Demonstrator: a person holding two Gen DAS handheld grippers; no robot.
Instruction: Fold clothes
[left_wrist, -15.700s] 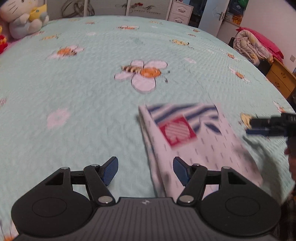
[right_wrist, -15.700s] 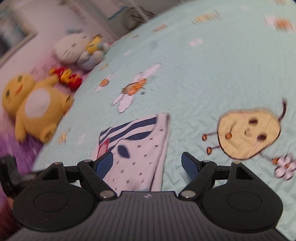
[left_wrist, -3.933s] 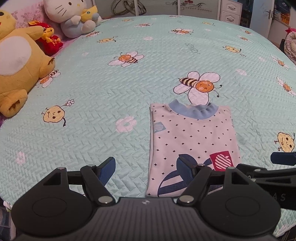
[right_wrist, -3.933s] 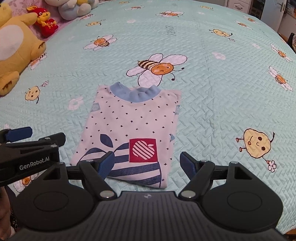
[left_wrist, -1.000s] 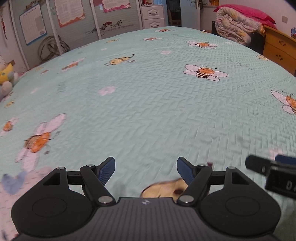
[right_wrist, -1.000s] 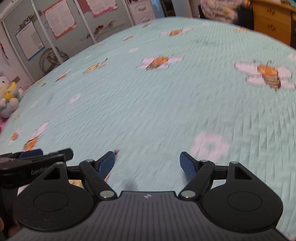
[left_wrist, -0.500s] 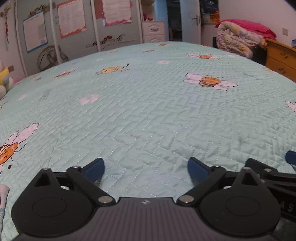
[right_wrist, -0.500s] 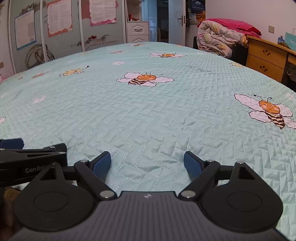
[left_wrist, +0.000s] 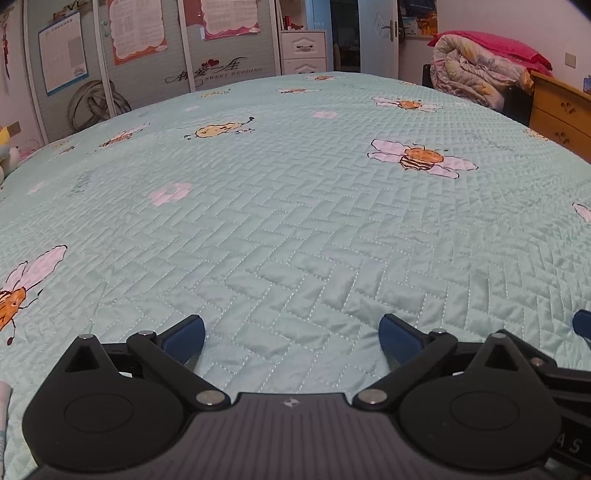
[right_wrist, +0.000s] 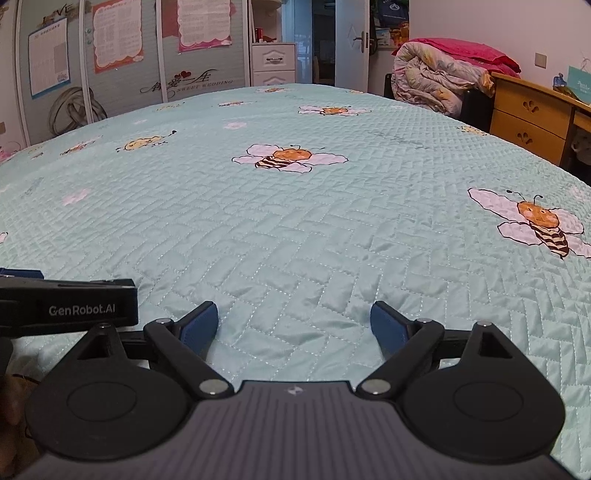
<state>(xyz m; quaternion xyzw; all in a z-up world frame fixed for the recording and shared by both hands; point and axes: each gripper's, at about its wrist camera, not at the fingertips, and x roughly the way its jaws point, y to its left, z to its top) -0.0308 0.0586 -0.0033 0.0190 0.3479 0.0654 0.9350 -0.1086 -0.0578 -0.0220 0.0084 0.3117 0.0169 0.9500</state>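
I had both sets of tongs low over the bed (left_wrist: 295, 229), side by side and aimed across its quilted green cover toward the far wardrobe. The left tongs (left_wrist: 291, 338) stood spread wide with nothing but quilt between the blue pads, and the right tongs (right_wrist: 293, 326) were opening too, likewise empty. The only trace of the clothes I could find was a pale sliver of fabric (left_wrist: 4, 402) at the near-left edge of the left view; I could not tell what state of folding it was in. I judged the hands to be done with that garment, so doing this step well meant keeping the pads clear of the cover and lifting away without snagging the quilt stitching or dragging that near-left cloth out of shape.
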